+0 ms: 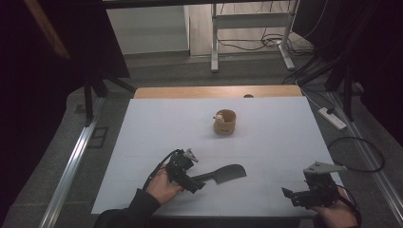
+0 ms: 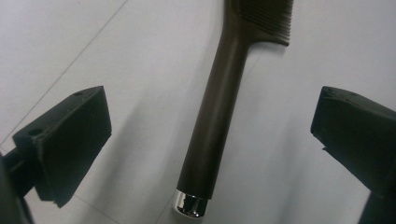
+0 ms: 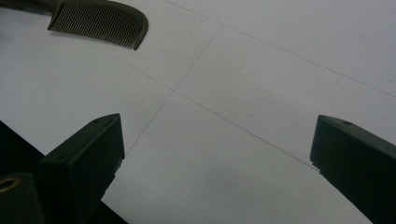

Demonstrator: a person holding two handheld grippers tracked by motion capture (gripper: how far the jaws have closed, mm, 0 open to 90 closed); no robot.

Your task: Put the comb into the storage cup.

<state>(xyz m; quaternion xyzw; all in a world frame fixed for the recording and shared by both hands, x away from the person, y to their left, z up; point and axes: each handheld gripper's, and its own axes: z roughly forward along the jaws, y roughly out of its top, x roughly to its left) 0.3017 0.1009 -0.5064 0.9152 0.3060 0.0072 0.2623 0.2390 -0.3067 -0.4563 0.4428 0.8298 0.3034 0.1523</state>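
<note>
A dark comb (image 1: 223, 174) with a long handle lies flat on the white table (image 1: 157, 128), near the front. My left gripper (image 1: 197, 184) is open, its jaws standing on either side of the comb's handle (image 2: 212, 116) without touching it; the handle's silver end cap (image 2: 189, 205) points toward me. The comb's teeth (image 3: 100, 21) appear at the top left of the right gripper view. My right gripper (image 1: 291, 195) is open over bare table at the front right corner, with nothing between its jaws (image 3: 217, 140).
A small brown cup (image 1: 225, 122) with a little figure at its rim stands in the middle of the table, farther back. A power strip (image 1: 332, 118) and cables lie on the floor to the right. A metal frame (image 1: 214, 42) stands beyond the table.
</note>
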